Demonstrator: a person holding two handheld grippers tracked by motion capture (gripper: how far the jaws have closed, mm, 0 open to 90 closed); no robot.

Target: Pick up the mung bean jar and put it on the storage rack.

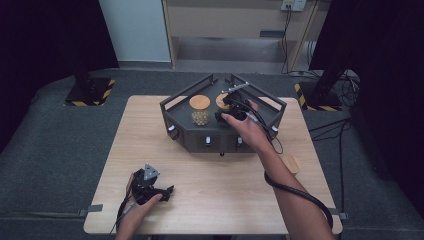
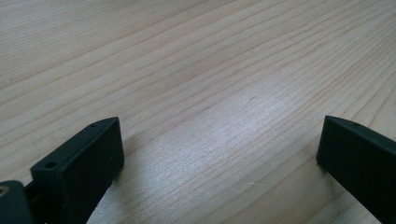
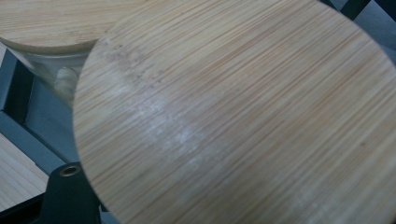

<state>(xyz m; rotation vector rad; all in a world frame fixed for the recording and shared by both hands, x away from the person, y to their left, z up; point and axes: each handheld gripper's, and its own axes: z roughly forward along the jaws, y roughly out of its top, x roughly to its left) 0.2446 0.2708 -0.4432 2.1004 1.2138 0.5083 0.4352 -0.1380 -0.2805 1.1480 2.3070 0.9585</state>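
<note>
A black six-sided tray (image 1: 192, 134) stands at the back of the wooden table (image 1: 225, 200). Two glass jars are in it. The left jar (image 1: 200, 111) has a round bamboo lid and pale contents. My right gripper (image 1: 231, 108) is down at the right jar (image 1: 221, 101), with its jaws shut. In the right gripper view that jar's bamboo lid (image 3: 233, 116) lies very close and covers most of the jaws, so I cannot tell what they hold. The other jar's lid (image 3: 42, 23) is behind it. My left gripper (image 1: 167, 191) rests on the table at the front left, open (image 2: 219, 154), with bare wood between its jaws.
The tray has raised rail sides and small white knobs (image 1: 207, 141) along its front wall. A small wooden block (image 1: 292, 164) lies near the table's right edge. The right gripper's cable (image 1: 295, 192) loops across the table at the right. Dark floor surrounds the table.
</note>
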